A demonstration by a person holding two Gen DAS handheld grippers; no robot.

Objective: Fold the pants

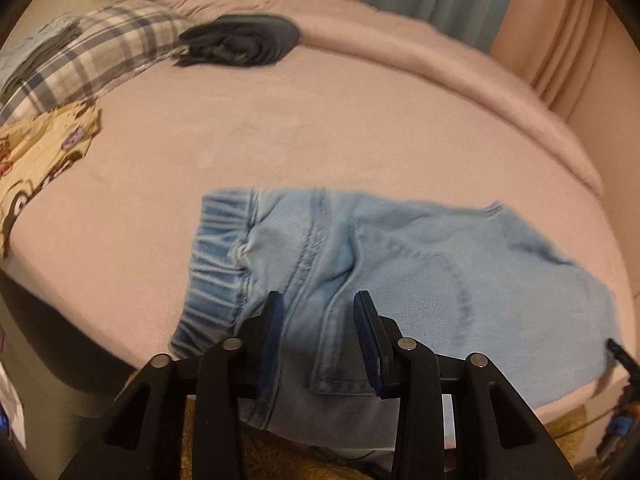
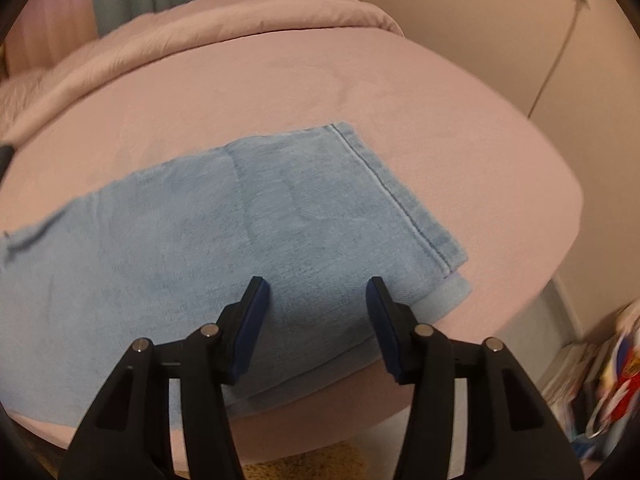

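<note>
The light blue denim pants [image 1: 400, 272] lie along the near edge of the bed [image 1: 280, 140], on its pink sheet, with part of the cloth hanging over that edge. They appear already doubled lengthwise, one leg laid over the other: in the right wrist view two hem layers [image 2: 448, 276] sit stacked, the lower one peeking out, toward the bed's near right corner. The elastic waistband [image 1: 216, 256] lies toward the left end, a little rumpled.

The left gripper [image 1: 318, 300] hangs over the seat and pocket area by the waistband, its jaws apart and holding nothing. The right gripper [image 2: 316, 284] hovers above the leg end near the hems, jaws likewise spread and empty.

By my judgement the first fold is done; the crosswise folds, hems toward waistband, remain, as does smoothing the waistband.
</note>
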